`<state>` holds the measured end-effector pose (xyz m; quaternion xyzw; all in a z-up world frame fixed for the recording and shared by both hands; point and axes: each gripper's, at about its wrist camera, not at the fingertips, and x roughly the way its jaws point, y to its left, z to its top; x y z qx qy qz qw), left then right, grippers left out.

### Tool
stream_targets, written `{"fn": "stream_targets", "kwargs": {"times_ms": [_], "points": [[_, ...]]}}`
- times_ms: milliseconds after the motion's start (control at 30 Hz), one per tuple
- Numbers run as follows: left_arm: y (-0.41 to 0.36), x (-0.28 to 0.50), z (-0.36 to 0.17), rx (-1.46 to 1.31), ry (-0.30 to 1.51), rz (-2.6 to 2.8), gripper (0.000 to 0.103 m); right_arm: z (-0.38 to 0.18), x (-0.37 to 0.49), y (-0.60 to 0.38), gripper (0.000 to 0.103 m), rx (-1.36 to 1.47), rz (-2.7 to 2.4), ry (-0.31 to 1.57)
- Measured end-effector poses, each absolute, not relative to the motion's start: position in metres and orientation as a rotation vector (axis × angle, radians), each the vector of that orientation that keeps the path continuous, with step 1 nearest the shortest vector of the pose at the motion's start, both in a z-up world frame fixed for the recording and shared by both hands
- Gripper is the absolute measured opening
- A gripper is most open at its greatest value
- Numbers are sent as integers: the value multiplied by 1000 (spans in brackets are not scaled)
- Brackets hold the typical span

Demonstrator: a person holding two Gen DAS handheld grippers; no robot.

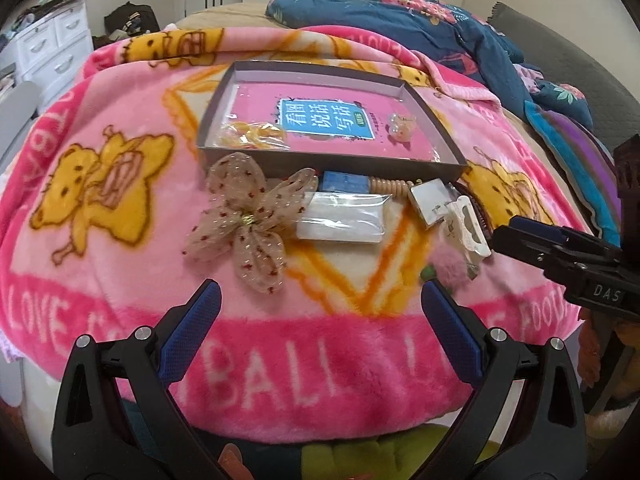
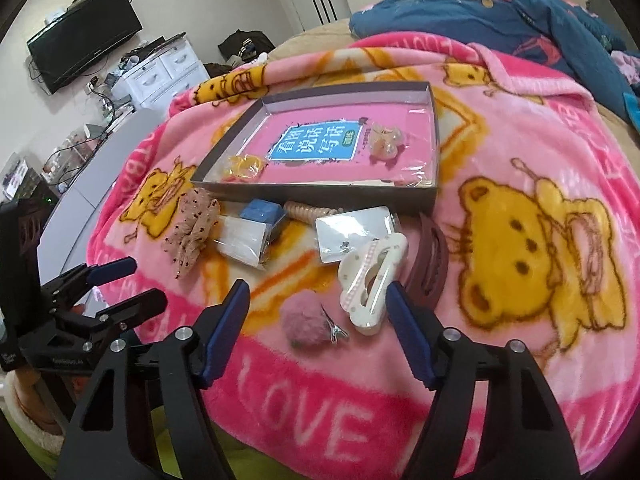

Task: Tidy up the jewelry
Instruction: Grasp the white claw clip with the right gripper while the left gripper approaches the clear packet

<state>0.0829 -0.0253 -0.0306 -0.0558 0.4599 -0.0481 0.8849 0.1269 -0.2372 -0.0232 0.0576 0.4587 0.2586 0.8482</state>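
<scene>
Bare blanket (image 2: 360,400) at 6 o'clock of the clutter: free approach. Pompom clip (image 2: 298,322) and white claw clip (image 2: 372,284) lie between the right gripper (image 2: 318,294) fingers. Brown clip (image 2: 428,264) just at 3 o'clock. Bow (image 1: 248,216), plastic packet (image 1: 340,218), card (image 2: 352,238) crowd the box (image 2: 320,196) front wall at 12 o'clock. Box interior mostly open.

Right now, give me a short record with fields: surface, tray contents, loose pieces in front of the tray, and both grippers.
surface: pink bear blanket
tray: grey box tray holding a pink book, yellow rings in a bag, a peach hair clip
loose: mesh bow, white claw clip, maroon clip, pink pompom clip, earring card
left gripper: open, empty
right gripper: open, pompom clip between its fingers
</scene>
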Motion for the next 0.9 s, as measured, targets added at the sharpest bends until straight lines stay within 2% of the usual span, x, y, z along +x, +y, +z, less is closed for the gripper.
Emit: {"fn": "stream_targets", "kwargs": {"times_ms": [233,900], "points": [[-33,102,-45,-134,980,-129,94,-34,143,-231,64,106,507,1000],[-35,146,-71,-128,1022,-152,94,-58,173,-221,63,48,448,1100]]}}
